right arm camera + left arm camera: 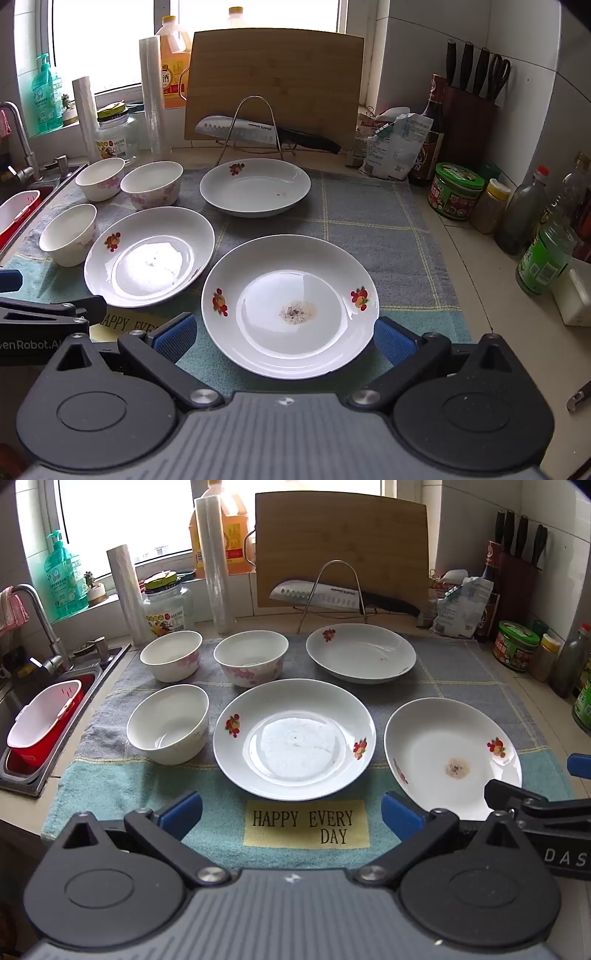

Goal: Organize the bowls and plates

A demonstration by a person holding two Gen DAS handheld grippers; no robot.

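While both grippers' fingers (181, 810) (393, 338) spread wide, holding nothing, the stained plate (290, 306) lies between the right pair.

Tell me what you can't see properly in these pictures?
- Mat's yellow label: right wrist view, words partly hidden by the left tongs' arm and middle plate.
- Near plate: left wrist view, front rim covered by both tongs.
- Bowls: their undersides are hidden.
- Small jar labels: too small to read.

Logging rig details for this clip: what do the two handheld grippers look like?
Both match: the left gripper and right gripper have black linkage arms with silver pivot bolts, blue ribbed finger pads, round black housings and a ribbed grey body. White lettering marks their sides. No cables, hands or sleeves show.
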